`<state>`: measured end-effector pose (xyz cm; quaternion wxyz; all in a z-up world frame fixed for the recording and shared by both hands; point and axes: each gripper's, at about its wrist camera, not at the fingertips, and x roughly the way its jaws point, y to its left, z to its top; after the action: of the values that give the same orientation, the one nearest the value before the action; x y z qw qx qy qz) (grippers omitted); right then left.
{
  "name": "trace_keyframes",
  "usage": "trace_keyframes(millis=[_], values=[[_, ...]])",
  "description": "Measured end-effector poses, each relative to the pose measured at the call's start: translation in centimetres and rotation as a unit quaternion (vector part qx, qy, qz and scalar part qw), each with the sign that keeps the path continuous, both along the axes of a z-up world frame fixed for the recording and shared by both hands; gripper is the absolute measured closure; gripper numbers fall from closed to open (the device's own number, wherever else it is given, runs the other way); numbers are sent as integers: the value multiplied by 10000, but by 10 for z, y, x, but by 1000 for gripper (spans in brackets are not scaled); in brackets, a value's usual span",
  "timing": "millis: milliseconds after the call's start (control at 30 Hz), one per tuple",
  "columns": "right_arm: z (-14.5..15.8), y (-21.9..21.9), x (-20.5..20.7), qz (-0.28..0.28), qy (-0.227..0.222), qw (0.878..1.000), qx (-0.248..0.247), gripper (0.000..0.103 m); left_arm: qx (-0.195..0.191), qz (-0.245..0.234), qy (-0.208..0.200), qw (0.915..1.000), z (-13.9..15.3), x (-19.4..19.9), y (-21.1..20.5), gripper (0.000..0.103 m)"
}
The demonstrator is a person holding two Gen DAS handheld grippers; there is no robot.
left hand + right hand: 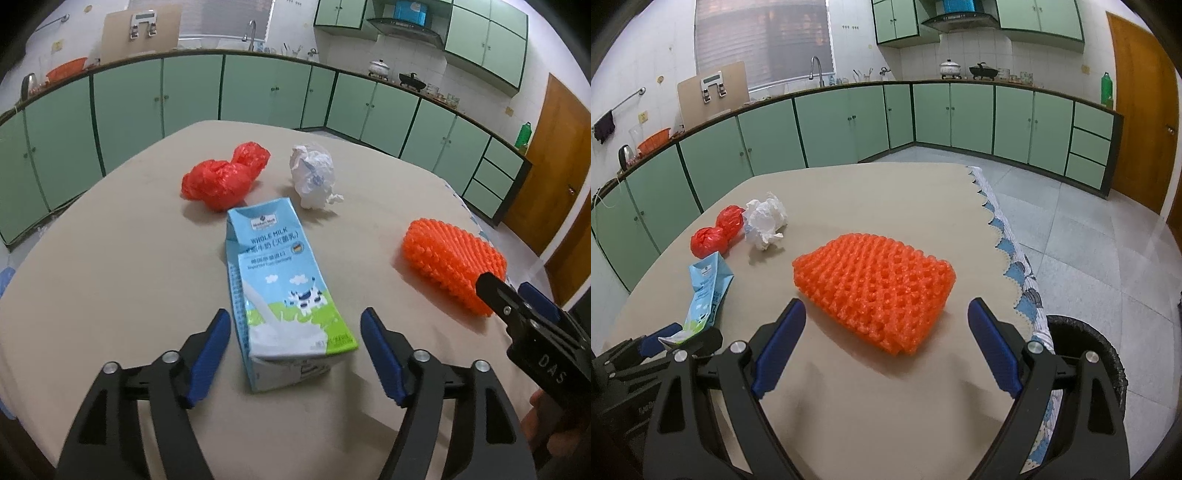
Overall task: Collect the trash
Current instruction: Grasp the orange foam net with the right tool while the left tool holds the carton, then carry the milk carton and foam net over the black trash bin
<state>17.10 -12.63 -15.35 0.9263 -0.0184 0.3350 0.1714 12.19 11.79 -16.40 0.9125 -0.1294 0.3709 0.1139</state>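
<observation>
Left gripper [295,350]: jaws spread, straddling near end of flattened blue milk carton [284,295] lying on beige table [110,277], pads clear of sides. Advice: centre, sink lower, then squeeze.

Right gripper [886,347]: jaws spread, just short of orange foam-net sleeve [875,288]; advance before closing.

Black-lined bin [1086,354] at table's right edge, mostly cut off.

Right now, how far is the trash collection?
Nothing looks collected. The left hand-held gripper stands open around the milk carton; the right hand-held gripper is open before the orange foam net. The red bag and crumpled paper remain.
</observation>
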Motion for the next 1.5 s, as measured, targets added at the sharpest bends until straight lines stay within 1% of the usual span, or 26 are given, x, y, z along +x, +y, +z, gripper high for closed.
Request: trace_keyframes(millis=[100, 233, 267, 300, 400, 500, 567, 600, 633, 667, 733, 767, 833, 933, 1133, 1500], values=[[0, 0, 4, -17, 28, 10000, -18, 16, 50, 11, 53, 10000, -2, 8, 4, 30], [-3, 2, 13, -5, 133, 9999, -4, 16, 17, 14, 69, 10000, -4, 13, 12, 43], [-4, 3, 15, -2, 169, 9999, -7, 18, 12, 14, 53, 10000, -4, 12, 13, 44], [-5, 3, 16, 0, 193, 9998, 1, 19, 17, 15, 37, 10000, -4, 11, 14, 48], [-7, 5, 21, 7, 303, 9995, 11, 25, 24, -10, 7, 10000, -5, 9, 15, 49], [-11, 6, 25, 29, 455, 9990, -19, 33, 45, -33, -15, 10000, -5, 7, 16, 50], [-13, 7, 27, 76, 520, 9986, -4, 46, 73, -47, -19, 10000, -5, 7, 15, 50], [-13, 7, 26, 92, 506, 9987, 20, 50, 71, -50, -22, 10000, -4, 6, 15, 50], [-11, 7, 24, 121, 475, 9988, 36, 58, 65, -50, -22, 10000, -4, 6, 15, 51], [-10, 7, 23, 134, 426, 9990, 30, 71, 51, -54, -24, 10000, -4, 6, 15, 51], [-8, 5, 20, 175, 375, 9991, 34, 79, 22, -59, -24, 10000, -3, 5, 15, 51], [-5, 4, 19, 217, 346, 9992, 55, 85, 7, -62, -25, 10000, -2, 4, 16, 51], [-2, 1, 16, 269, 298, 9991, 107, 87, -14, -76, -35, 10000, -1, 1, 15, 51], [6, -6, 10, 307, 252, 9986, 339, 88, -25, -142, -70, 9999, 3, -3, 11, 51], [27, -18, -4, 274, -32, 9987, 439, 89, 47, -305, -251, 9992, 16, -4, -1, 54], [53, -48, -21, -82, -376, 9989, 249, 89, 60, -736, -568, 9957, 41, 3, -36, 55]])
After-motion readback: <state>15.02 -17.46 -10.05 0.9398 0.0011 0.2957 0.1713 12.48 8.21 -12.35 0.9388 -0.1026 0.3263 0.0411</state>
